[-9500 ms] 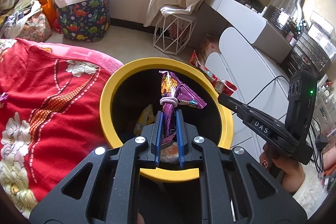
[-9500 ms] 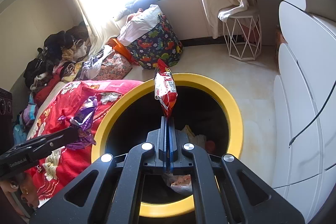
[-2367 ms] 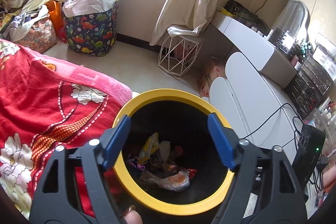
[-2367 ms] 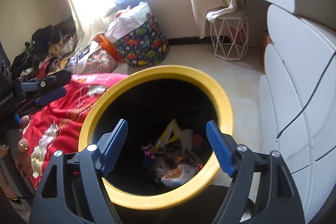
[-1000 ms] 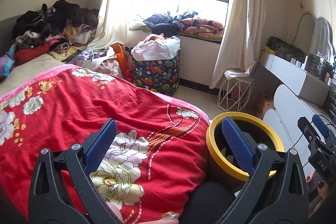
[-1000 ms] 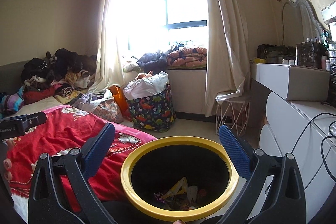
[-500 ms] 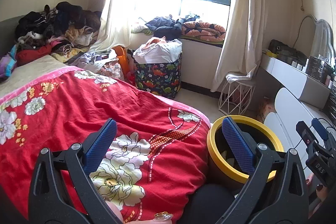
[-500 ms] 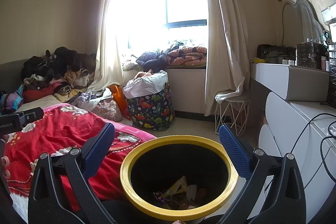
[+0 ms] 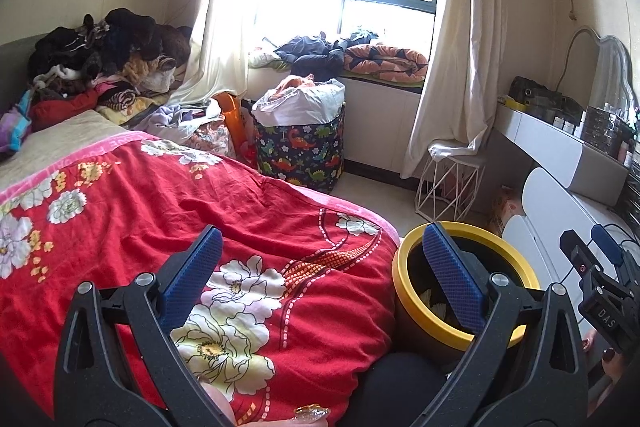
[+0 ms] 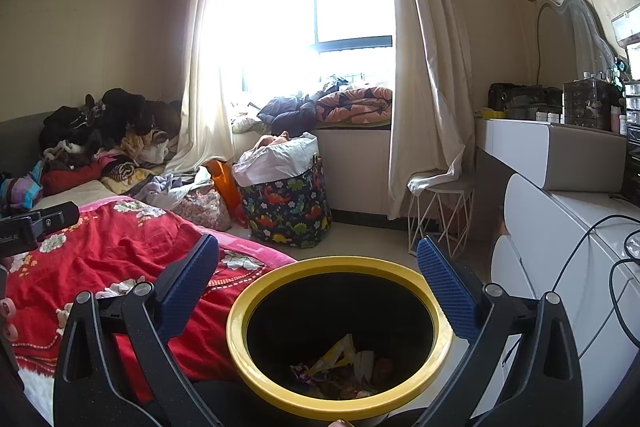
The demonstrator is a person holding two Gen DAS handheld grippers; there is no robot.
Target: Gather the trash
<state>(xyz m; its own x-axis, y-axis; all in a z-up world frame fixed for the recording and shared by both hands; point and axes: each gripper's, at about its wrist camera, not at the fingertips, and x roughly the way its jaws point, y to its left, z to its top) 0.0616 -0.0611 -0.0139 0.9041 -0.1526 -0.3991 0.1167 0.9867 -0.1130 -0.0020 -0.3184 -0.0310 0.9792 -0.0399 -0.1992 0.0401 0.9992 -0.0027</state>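
Note:
A black bin with a yellow rim (image 10: pixel 280 271) stands on the floor beside the bed and holds several crumpled wrappers (image 10: pixel 344 367). My right gripper (image 10: pixel 318 287) hangs open above the bin with nothing between its blue pads. The left wrist view has the same bin (image 9: pixel 408 291) at lower right. Above the red floral bedspread (image 9: pixel 160 211) my left gripper (image 9: pixel 322 279) is open and empty. The right gripper's tip (image 9: pixel 600 283) shows at the far right edge of the left wrist view, and the left gripper's tip (image 10: pixel 36 225) shows at the left edge of the right wrist view.
A dinosaur-print hamper (image 9: pixel 300 151) stands under the window. A white wire stool (image 9: pixel 450 183) sits by the curtain. White drawers and a dresser (image 10: pixel 560 227) line the right side, with cables on top. Clothes are piled (image 9: pixel 108 59) at the bed's far end.
Both grippers held wrappers over the bin, then opened and dropped them. They have since risen and levelled out; the left one swung over the bed. Little has moved in the last half second.

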